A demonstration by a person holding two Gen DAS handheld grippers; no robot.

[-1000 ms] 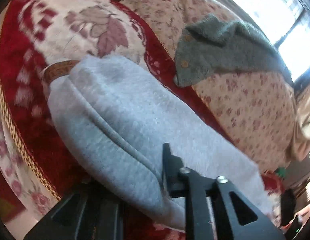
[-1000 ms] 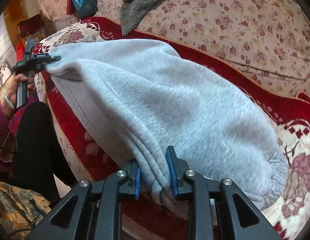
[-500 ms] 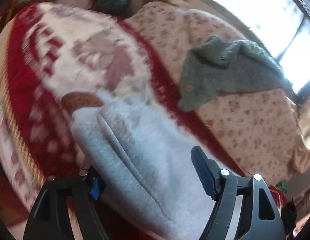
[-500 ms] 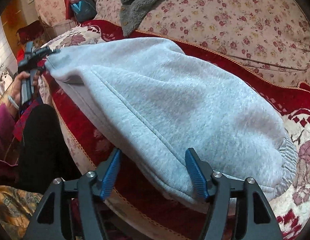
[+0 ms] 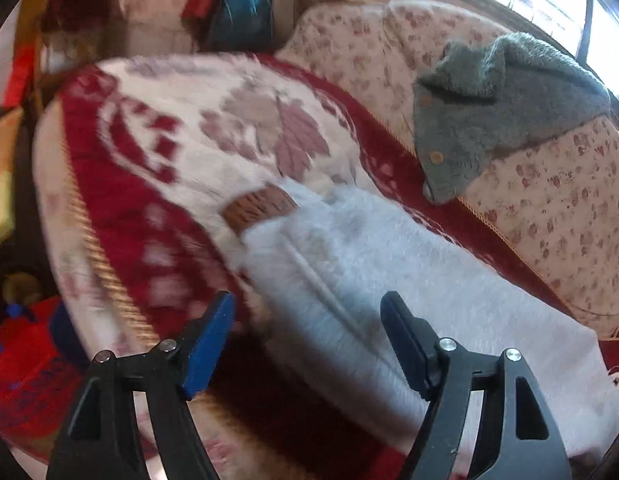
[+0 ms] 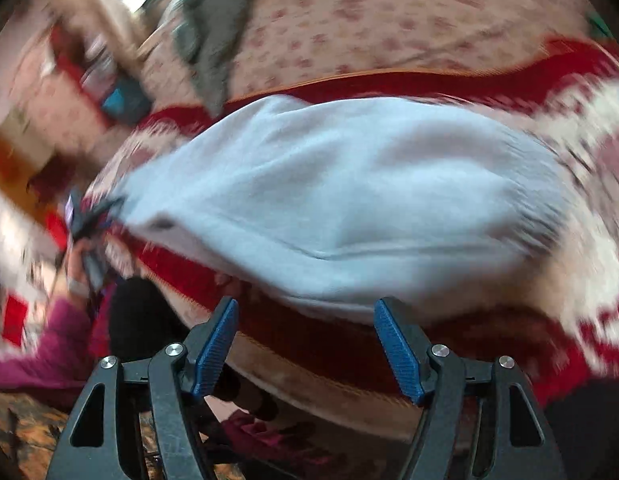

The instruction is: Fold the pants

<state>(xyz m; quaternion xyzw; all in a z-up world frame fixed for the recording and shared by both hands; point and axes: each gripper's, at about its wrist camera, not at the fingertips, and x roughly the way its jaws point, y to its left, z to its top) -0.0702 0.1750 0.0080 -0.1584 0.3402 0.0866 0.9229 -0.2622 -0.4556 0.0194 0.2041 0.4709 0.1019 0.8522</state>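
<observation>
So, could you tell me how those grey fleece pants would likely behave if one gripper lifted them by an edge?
The grey pants would probably droop, since they lie soft and rumpled. The fuzzy fleece likely grips well. Being thick and doubled over, the fold may slide open.

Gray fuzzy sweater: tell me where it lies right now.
In the left wrist view the gray fuzzy sweater lies upper right on the floral sofa back, below the window, above the gray pants on the red blanket.
</observation>
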